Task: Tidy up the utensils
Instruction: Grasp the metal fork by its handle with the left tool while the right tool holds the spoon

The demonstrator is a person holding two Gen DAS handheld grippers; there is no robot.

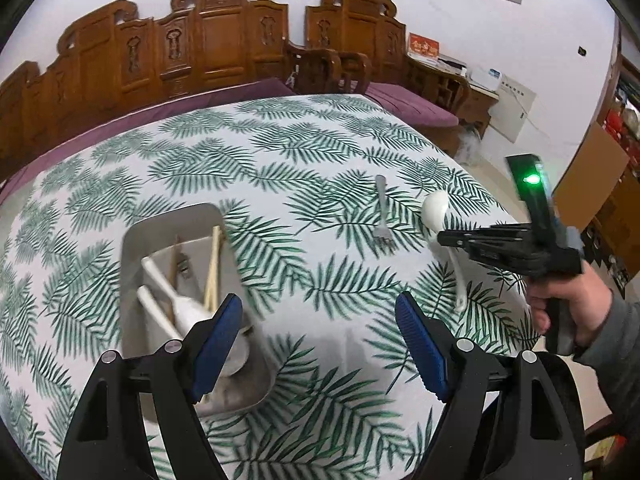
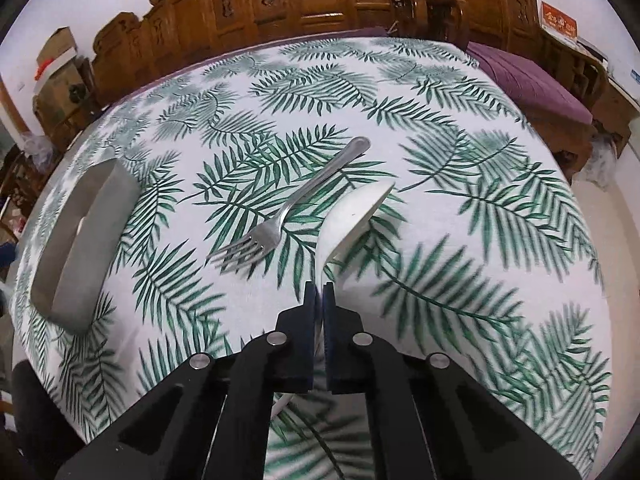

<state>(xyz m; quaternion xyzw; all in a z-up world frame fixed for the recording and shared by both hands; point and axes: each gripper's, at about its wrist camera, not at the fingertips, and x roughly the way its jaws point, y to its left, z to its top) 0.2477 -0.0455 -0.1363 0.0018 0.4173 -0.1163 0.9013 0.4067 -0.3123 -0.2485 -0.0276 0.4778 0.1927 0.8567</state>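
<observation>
A white spoon [image 2: 356,216] sticks out from my right gripper [image 2: 319,289], which is shut on its handle, bowl pointing away. In the left wrist view that gripper [image 1: 445,238] pinches the spoon [image 1: 434,209] just above the leaf-print tablecloth. A metal fork [image 2: 296,204] lies on the cloth to the left of the spoon, also visible as the fork [image 1: 383,216] from the left wrist. My left gripper [image 1: 320,308] stands open with nothing between its fingers, just right of a grey metal tray [image 1: 168,220]. The tray holds white spoons [image 1: 160,280], wooden chopsticks [image 1: 214,268] and other utensils.
From the right wrist, the tray [image 2: 96,208] sits near the table's left edge. A person's hand [image 1: 568,300] holds the right gripper's handle. Carved wooden benches [image 1: 208,36] with purple cushions stand behind the table. The table edge drops away at right and front.
</observation>
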